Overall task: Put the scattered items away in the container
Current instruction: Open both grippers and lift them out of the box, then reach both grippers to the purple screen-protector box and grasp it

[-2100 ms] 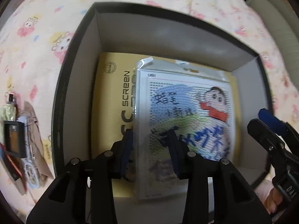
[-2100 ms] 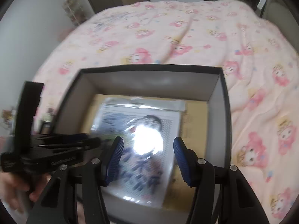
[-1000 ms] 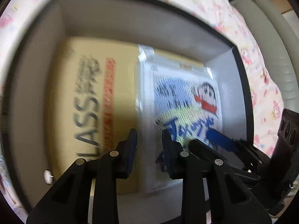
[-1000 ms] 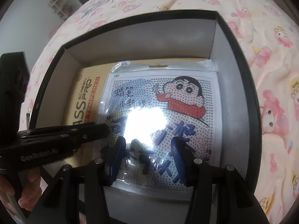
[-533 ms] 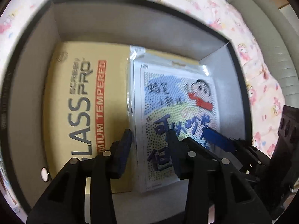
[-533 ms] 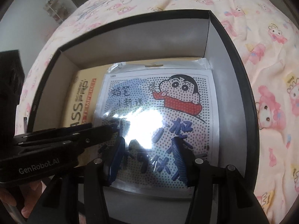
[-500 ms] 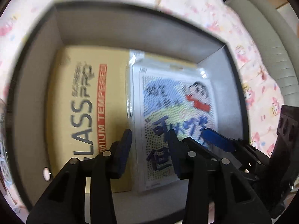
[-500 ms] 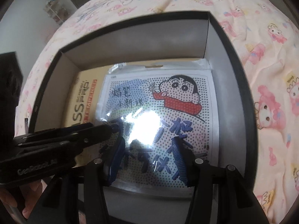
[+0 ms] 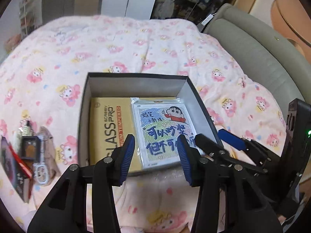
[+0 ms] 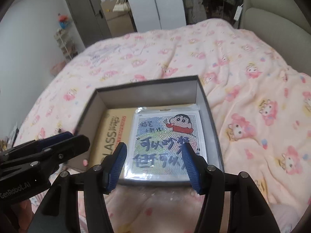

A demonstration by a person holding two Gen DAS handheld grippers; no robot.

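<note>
Pink cartoon-print bedding fills most of both views, with a grey-green padded headboard curving down the right side and a dark cabinet and white panels along the top of the right wrist view. Near the middle of each frame sits the black box, open-topped with pale grey inner walls. Inside it lie a tan screen-protector pack on the left and a bagged cartoon bead sheet on the right, overlapping the pack's right edge. At the lower left of the left wrist view, outside the box, loose items remain scattered on the bedding: a small dark frame, a red-edged packet, a white clip and a beige piece. The left gripper hangs above the box's near edge, its blue pads apart with nothing between them, having just been opening. The right gripper sits just beside it, its jaws likewise spread and empty, also just widened. Each gripper's black arms cover the near wall of the box in its own view.
</note>
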